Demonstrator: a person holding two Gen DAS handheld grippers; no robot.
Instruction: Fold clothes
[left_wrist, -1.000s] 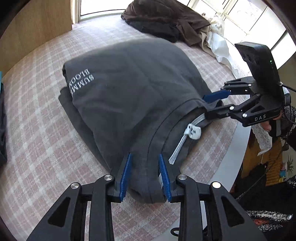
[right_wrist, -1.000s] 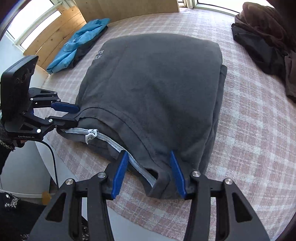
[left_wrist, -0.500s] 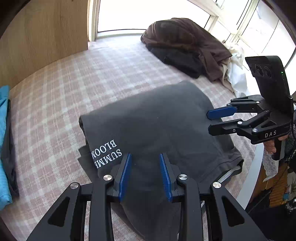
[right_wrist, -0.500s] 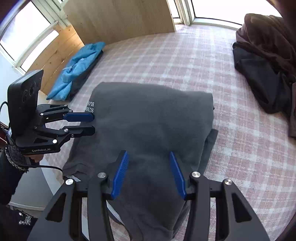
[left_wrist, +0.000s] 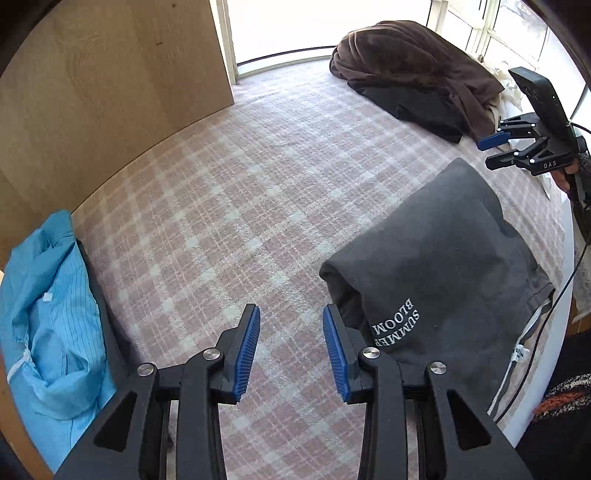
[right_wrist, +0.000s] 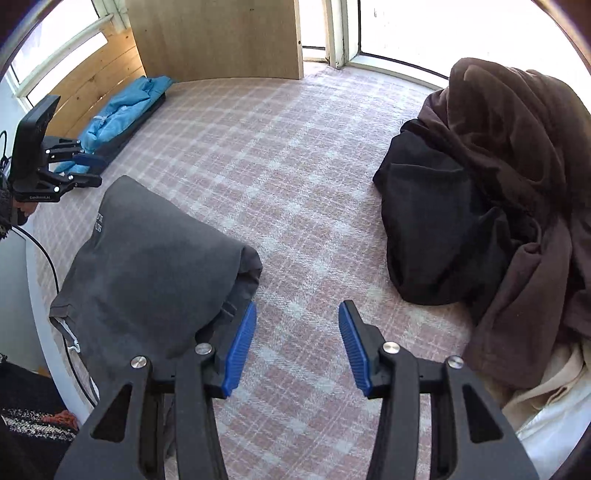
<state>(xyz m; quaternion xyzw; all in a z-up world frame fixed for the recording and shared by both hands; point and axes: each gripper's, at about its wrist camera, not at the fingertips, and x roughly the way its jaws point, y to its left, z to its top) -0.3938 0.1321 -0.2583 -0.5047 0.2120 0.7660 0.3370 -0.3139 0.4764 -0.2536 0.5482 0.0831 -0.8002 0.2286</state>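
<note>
Pink plaid bedcover (left_wrist: 236, 192) fills both views; brown clothes pile (right_wrist: 509, 192) sits right in the right view, folded grey sweatshirt (left_wrist: 443, 266) lower right in the left view, blue garment (left_wrist: 40, 314) at its left edge. Left gripper (left_wrist: 291, 349) is opening with nothing between its jaws; right gripper (right_wrist: 297, 347) is released, empty, over bare cover.

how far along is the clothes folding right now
Done: the grey sweatshirt lies folded on the checked cover. In hand: nothing; the left gripper, jaws opening, and right gripper are empty. Left: the heap of dark clothes; the blue garment looks loosely folded.
</note>
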